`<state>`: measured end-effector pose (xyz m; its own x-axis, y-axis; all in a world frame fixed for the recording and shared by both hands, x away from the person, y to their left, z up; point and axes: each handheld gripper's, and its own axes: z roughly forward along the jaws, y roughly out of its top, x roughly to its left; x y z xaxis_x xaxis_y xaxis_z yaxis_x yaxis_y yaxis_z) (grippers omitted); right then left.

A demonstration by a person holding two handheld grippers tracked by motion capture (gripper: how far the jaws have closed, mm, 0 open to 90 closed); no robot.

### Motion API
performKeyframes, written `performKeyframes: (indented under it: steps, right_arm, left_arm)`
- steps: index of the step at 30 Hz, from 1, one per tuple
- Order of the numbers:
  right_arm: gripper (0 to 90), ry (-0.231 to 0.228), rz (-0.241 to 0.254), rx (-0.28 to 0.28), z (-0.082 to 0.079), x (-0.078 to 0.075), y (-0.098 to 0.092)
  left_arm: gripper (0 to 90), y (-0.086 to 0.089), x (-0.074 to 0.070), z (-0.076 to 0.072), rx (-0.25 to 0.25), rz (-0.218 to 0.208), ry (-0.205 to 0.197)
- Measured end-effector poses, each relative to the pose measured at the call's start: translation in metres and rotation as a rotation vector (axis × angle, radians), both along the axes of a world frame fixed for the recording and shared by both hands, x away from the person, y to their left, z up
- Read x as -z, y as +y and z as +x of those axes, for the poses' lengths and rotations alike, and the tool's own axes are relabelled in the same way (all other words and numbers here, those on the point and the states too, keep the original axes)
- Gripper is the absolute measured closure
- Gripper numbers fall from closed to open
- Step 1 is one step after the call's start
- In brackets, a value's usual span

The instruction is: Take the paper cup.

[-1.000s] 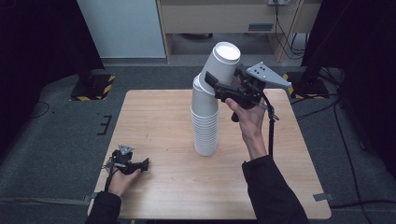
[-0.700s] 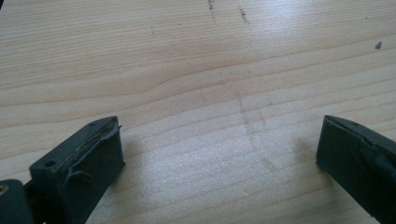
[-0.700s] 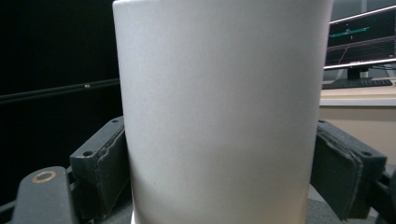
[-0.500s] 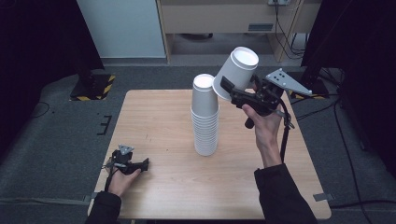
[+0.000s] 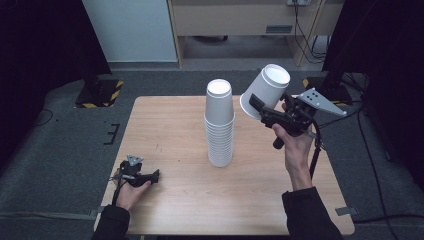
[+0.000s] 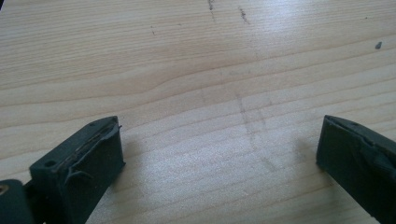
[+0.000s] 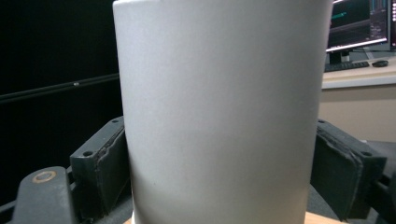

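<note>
A tall stack of white paper cups point(image 5: 219, 125) stands upside down at the middle of the wooden table point(image 5: 170, 125). To its right, in the air, my right gripper point(image 5: 256, 106) is shut on a single white cup point(image 5: 265, 90), tilted with its bottom up and away. In the right gripper view that cup point(image 7: 219, 112) sits between both black jaws. My left gripper point(image 5: 152, 176) rests on the table near the front left corner. Its jaws stand wide apart over bare wood in the left gripper view, gripper point(image 6: 219, 149) open and holding nothing.
The table stands on grey carpet. Behind it are a wooden cabinet point(image 5: 235, 20) and a pale panel point(image 5: 130, 30). Yellow-black striped stand feet point(image 5: 100, 92) lie at the left rear. A monitor and keyboard point(image 7: 357, 42) show behind the held cup.
The right gripper has lifted the top cup off the stack and carried it to the right, tilting it. The left gripper has stayed put.
</note>
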<state>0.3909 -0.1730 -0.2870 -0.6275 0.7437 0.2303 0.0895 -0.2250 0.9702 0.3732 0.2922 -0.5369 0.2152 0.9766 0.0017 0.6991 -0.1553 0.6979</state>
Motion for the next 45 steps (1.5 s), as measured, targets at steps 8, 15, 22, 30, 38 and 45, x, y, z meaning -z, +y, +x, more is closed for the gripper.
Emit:
performKeyframes:
  steps: [8,15,22,30,38,45]
  right_arm:
    - [15.7,0.032,0.005,0.013,-0.01,0.02,-0.017]
    - [15.7,0.056,0.011,0.027,-0.018,0.036,-0.031]
    - [15.6,0.098,0.03,0.034,-0.024,0.056,-0.041]
    - [15.6,0.163,0.051,0.047,-0.03,0.086,-0.053]
    - [15.7,0.189,0.063,0.048,-0.033,0.1,-0.059]
    - [15.6,0.207,0.081,0.034,-0.041,0.107,-0.061]
  left_arm:
    - [0.0,0.001,0.0,-0.001,0.002,-0.002,-0.001]
    - [2.2,0.004,-0.001,-0.003,-0.004,-0.011,-0.012]
    - [17.3,0.009,-0.005,-0.009,-0.007,-0.032,-0.046]
    - [20.6,0.003,-0.017,-0.016,0.033,-0.088,-0.17]
    - [23.9,-0.01,-0.037,-0.023,0.114,-0.153,-0.346]
    - [25.0,-0.031,-0.051,-0.032,0.185,-0.174,-0.451]
